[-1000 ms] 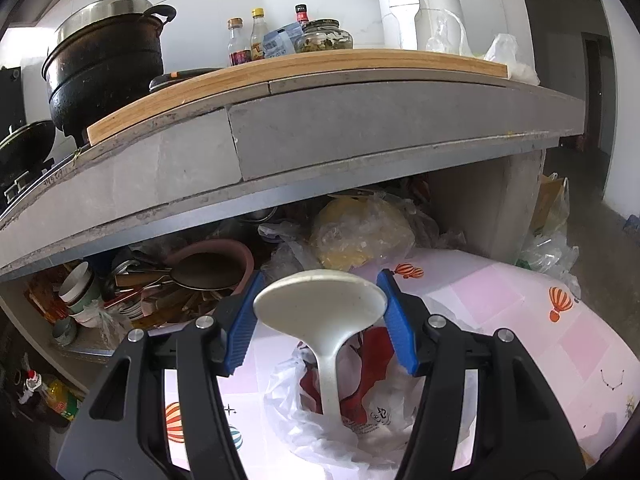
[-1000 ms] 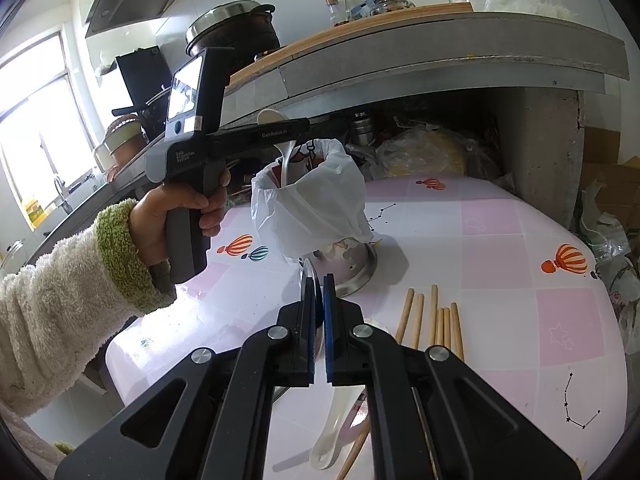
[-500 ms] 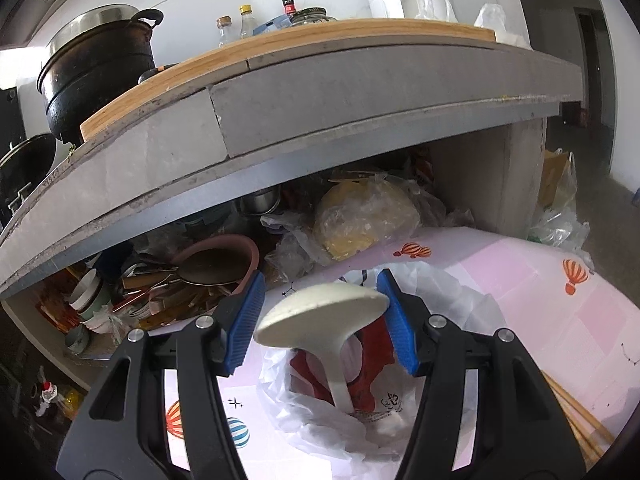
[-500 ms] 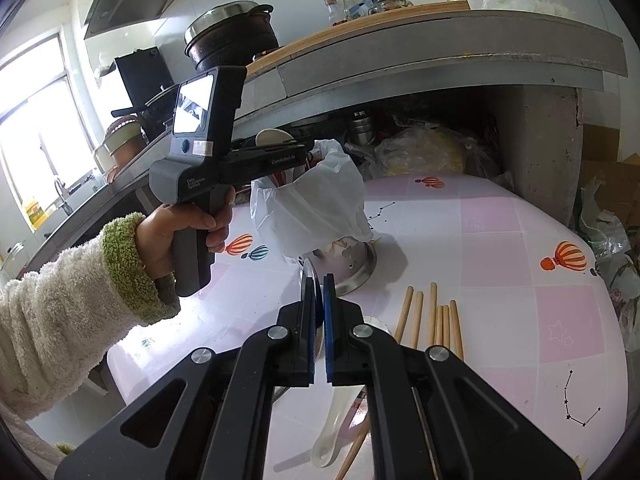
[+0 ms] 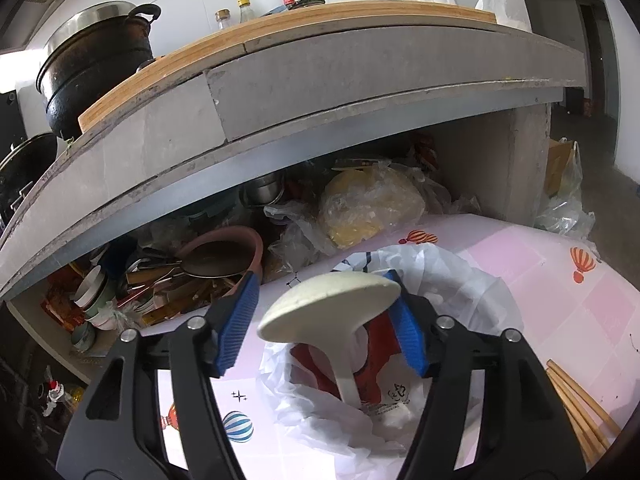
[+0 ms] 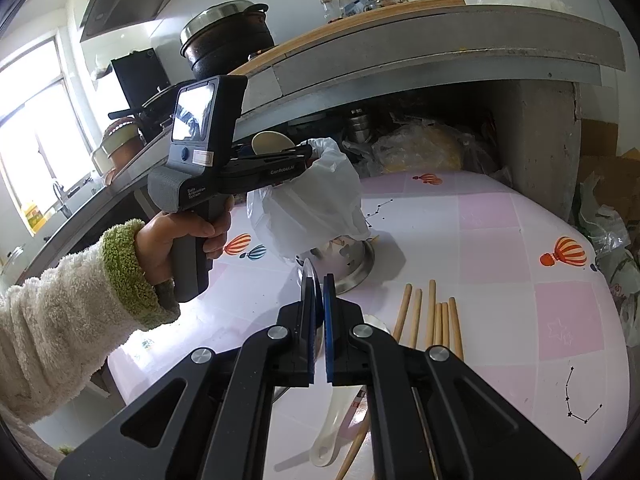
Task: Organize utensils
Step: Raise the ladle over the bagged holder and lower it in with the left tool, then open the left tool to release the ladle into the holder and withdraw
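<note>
- Two grippers, each held by a person.
- Left gripper [image 5: 322,280]: poised over the bag-lined holder [image 6: 352,260], jaws opening; bowl of a white spoon [image 5: 328,300] between the blue pads, left pad clearly apart from it, right pad at its edge.
- White spoon: upright in the holder, handle down inside the plastic bag [image 5: 460,292], bowl above the bag's rim.
- Right gripper [image 6: 318,280]: closed, pads nearly together, nothing recognisable gripped; hovering on the near side of the holder.
- Left hand [image 6: 180,240] around the grip handle, left of the holder; fleecy cream sleeve [image 6: 60,312] with green cuff.
- Wooden chopsticks [image 6: 432,312]: loose, roughly parallel on the table [image 6: 500,240], just beside the holder on its near right.
- Second white spoon [image 6: 332,424]: flat on the table, nearer than the chopsticks, partly hidden by the right gripper.
- Grey counter [image 5: 360,92] behind and above the holder; black pot [image 5: 92,64] on top, cluttered shelf beneath.
</note>
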The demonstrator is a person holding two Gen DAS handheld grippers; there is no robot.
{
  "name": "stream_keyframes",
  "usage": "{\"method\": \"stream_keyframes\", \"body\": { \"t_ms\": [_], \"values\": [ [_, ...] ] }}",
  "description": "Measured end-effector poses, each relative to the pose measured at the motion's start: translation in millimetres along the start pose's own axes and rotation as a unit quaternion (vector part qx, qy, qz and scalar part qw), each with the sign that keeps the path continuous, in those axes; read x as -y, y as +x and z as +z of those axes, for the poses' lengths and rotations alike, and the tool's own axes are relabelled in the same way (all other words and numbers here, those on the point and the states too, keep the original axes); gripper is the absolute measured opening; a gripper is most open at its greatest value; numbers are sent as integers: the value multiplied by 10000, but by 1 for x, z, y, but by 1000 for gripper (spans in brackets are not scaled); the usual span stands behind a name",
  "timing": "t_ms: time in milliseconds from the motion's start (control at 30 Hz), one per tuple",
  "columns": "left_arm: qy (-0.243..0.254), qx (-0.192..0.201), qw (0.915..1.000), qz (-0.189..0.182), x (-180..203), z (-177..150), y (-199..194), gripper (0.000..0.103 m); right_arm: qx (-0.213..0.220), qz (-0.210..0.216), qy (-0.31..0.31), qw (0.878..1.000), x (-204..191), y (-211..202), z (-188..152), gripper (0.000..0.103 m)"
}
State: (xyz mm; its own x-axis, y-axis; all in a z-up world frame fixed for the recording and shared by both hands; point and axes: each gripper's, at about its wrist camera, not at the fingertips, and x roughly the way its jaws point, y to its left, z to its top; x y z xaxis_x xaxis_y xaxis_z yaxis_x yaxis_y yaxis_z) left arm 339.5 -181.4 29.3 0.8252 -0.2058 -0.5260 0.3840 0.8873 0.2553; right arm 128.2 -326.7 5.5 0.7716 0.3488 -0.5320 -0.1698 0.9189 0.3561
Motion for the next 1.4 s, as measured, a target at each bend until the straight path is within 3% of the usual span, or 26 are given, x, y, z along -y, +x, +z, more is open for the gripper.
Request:
{"method": "stream_keyframes", "body": {
  "t_ms": [233,433,867,1200,1400],
  "values": [
    [-48,-32,10000,26,-7,1,-2,75,-5,-8,-10,10000,0,1,0,4],
    [-244,-6,9997,-79,-19,2,-14,79,-5,0,-13,10000,0,1,0,4],
    [-789,65,9963,-344,-45,7,-30,79,-26,13,-36,10000,-5,3,1,4],
    [-898,121,9953,-337,-53,4,-40,79,8,-30,-38,10000,-7,2,3,4],
    [-987,167,9945,-293,-66,-10,-67,79,37,-119,-65,9999,-9,2,7,4]
  ]
}}
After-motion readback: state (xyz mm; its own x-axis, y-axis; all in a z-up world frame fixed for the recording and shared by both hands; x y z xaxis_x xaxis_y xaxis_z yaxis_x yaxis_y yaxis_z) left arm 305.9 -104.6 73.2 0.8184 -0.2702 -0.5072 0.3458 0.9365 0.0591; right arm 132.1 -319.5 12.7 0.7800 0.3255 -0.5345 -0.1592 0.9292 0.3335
